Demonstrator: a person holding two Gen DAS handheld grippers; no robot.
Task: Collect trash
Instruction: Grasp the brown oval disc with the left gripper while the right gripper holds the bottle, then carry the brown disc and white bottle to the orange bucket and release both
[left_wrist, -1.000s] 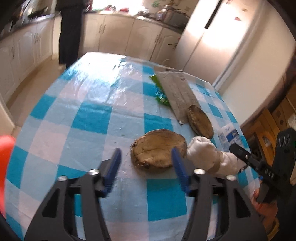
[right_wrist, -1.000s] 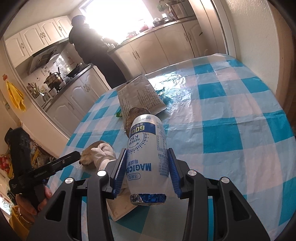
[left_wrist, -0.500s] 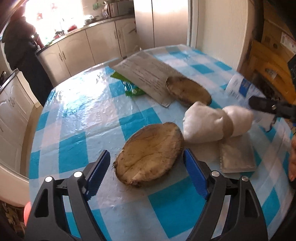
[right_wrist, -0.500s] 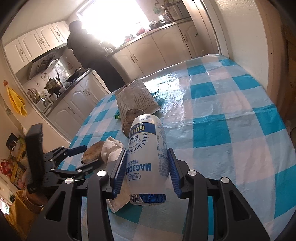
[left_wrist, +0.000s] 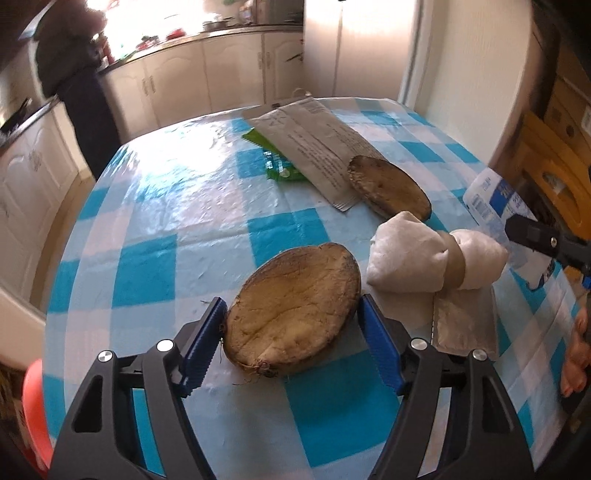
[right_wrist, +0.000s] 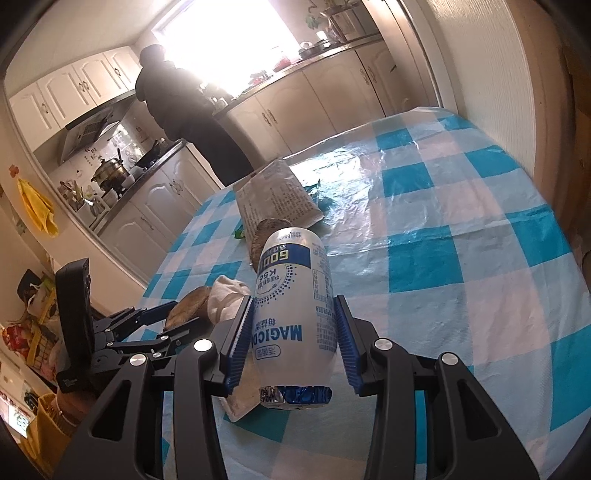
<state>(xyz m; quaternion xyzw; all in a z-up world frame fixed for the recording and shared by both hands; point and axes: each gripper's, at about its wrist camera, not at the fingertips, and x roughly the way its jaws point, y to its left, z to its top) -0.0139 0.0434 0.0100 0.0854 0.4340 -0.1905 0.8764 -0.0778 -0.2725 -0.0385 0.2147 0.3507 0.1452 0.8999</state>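
Observation:
A flat brown root slice (left_wrist: 295, 314) lies on the blue-and-white checked table (left_wrist: 155, 258). My left gripper (left_wrist: 291, 303) straddles it and its jaws are closing; the blue pads stand right at its edges and I see no squeeze. In the right wrist view the left gripper (right_wrist: 147, 325) sits low at the left by the slice (right_wrist: 188, 306). My right gripper (right_wrist: 293, 300) is shut on a white bottle with a blue label (right_wrist: 295, 280), held above the table with its foil end towards the camera. The bottle (left_wrist: 495, 199) also shows at the right of the left wrist view.
A second brown slice (left_wrist: 388, 184), a tied white bundle (left_wrist: 424, 258), a silvery sachet (left_wrist: 461, 325), a grey printed packet (left_wrist: 314, 147) and a green wrapper (left_wrist: 277, 162) lie on the table. A person (right_wrist: 184, 110) stands at the kitchen counter. Cardboard boxes (left_wrist: 554, 129) stand at the right.
The left gripper has rolled and come in closer over the near brown slice, its jaws widening and then narrowing around it. The right gripper has kept still with the bottle.

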